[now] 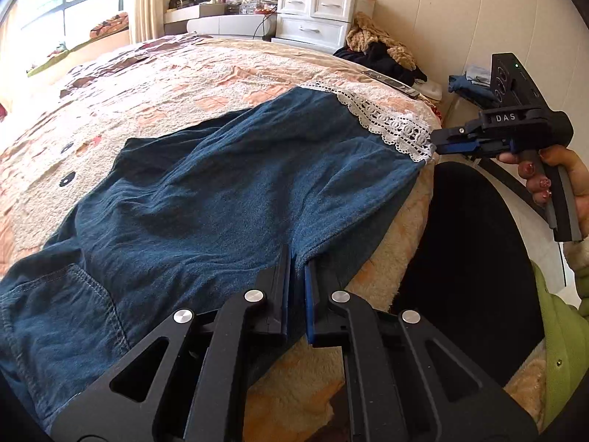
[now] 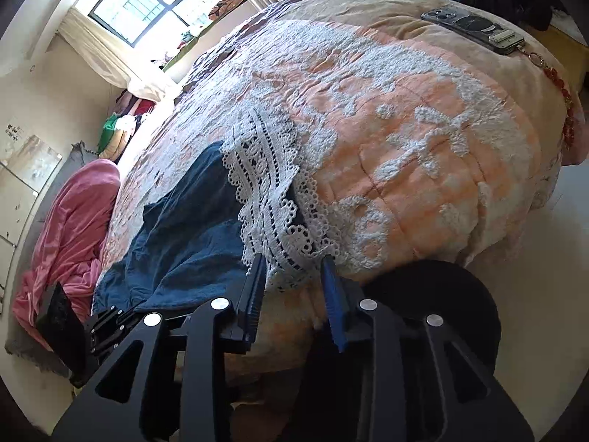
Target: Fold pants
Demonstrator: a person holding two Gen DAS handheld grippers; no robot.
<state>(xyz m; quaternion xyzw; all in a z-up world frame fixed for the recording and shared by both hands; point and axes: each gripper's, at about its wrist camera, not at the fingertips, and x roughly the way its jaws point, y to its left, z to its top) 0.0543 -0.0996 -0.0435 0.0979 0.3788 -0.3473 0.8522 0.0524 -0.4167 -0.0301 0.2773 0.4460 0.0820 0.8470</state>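
The pants, dark blue with a white lace hem, lie spread along the near edge of the bed, over a peach and white quilt. The left tongs are nearly pressed together, pinching a fold of the blue cloth at the near edge, about midway along the leg. The right tongs stand spread in their own view, the lace hem lying between the fingers; whether they grip it yet cannot be told, though from the left view their tips sit right at the lace corner.

The fabric looks light, soft and limp, creasing freely, so it will likely sag between the two holds and drag on the fuzzy quilt unless lifted clear. The lace looks delicate and open, liable to snag; a hold just inside it, on the blue cloth, seems safer. A phone lies at the far right of the bed, well apart.
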